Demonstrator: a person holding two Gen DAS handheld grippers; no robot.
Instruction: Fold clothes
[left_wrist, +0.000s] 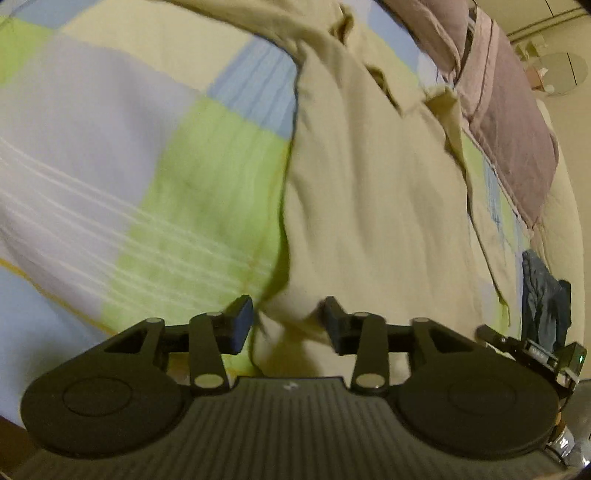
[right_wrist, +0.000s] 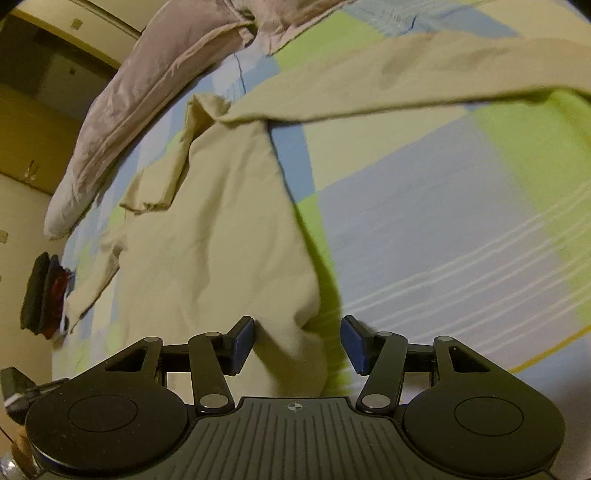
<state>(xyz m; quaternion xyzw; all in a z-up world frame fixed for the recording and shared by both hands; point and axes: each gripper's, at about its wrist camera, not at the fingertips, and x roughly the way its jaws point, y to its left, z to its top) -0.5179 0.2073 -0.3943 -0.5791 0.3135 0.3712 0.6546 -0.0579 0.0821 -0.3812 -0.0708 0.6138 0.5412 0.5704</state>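
A beige long-sleeved garment (left_wrist: 369, 192) lies spread on a patchwork bed sheet (left_wrist: 110, 147). In the left wrist view my left gripper (left_wrist: 289, 325) hovers over the garment's near left hem corner. Its jaws stand apart with a bulge of the beige cloth between them, and the pads do not press it. In the right wrist view the same garment (right_wrist: 221, 229) shows one sleeve (right_wrist: 406, 85) stretched across the far side. My right gripper (right_wrist: 297, 343) is open over the near right hem corner, which lies between the fingers, closer to the left pad (right_wrist: 243, 345).
A mauve quilt (left_wrist: 506, 110) (right_wrist: 147, 85) is bunched along the bed's far side. Dark folded clothes (left_wrist: 546, 306) (right_wrist: 40, 295) sit at the bed's edge. Green, lilac and blue sheet (right_wrist: 443, 221) lies bare beside the garment. Beige walls lie beyond.
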